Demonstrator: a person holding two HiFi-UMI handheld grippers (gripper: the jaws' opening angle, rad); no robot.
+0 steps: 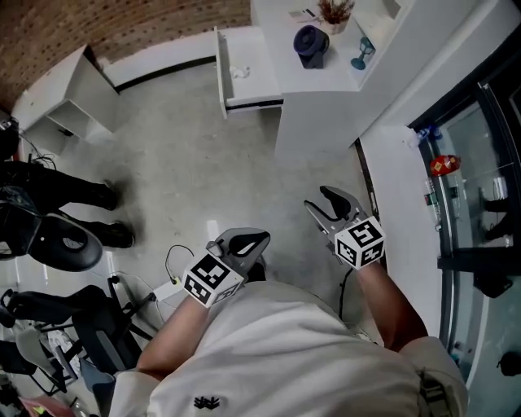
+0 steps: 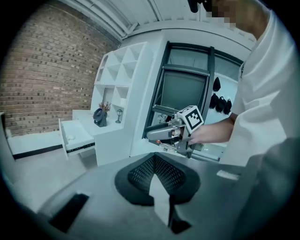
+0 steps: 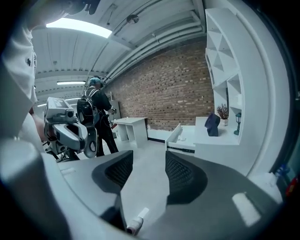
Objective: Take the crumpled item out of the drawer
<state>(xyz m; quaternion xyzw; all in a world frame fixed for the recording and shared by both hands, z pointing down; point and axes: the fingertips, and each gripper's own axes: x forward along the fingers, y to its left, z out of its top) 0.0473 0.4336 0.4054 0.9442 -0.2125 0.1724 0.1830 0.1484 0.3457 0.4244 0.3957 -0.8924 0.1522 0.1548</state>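
Both grippers held in front of the person's body, angled slightly down, well short of the furniture; neither touches anything.

Left gripper (image 1: pixel 259 238): jaws closed, tips meeting (image 2: pixel 154 157); nothing held between them.

Right gripper (image 1: pixel 317 198): jaws standing wide apart (image 3: pixel 149 159); only bare floor (image 1: pixel 179 147) shows in the gap; empty.

Drawer (image 1: pixel 221 65): pulled out from the white surface (image 1: pixel 326 81), open over the floor; seen far ahead in both gripper views (image 2: pixel 77 140) (image 3: pixel 174 136).

Crumpled item (image 1: pixel 239 72): small, pale, lying inside the open drawer near its middle; visible as a light lump on the drawer bottom in the left gripper view (image 2: pixel 70 137) and the right gripper view (image 3: pixel 181 138); well apart from both grippers, untouched.

On the surface: dark blue vase (image 1: pixel 311 45); pot of dried stems (image 1: pixel 335 12) beside it towards the wall; small teal lantern (image 1: pixel 363 54) to the right of the vase; all upright.

Elsewhere: low white side table (image 1: pixel 69 98) against the brick wall (image 1: pixel 122 24); another person's dark-trousered legs (image 1: pixel 81 195) on the left; black chair (image 1: pixel 57 240) just beside them.
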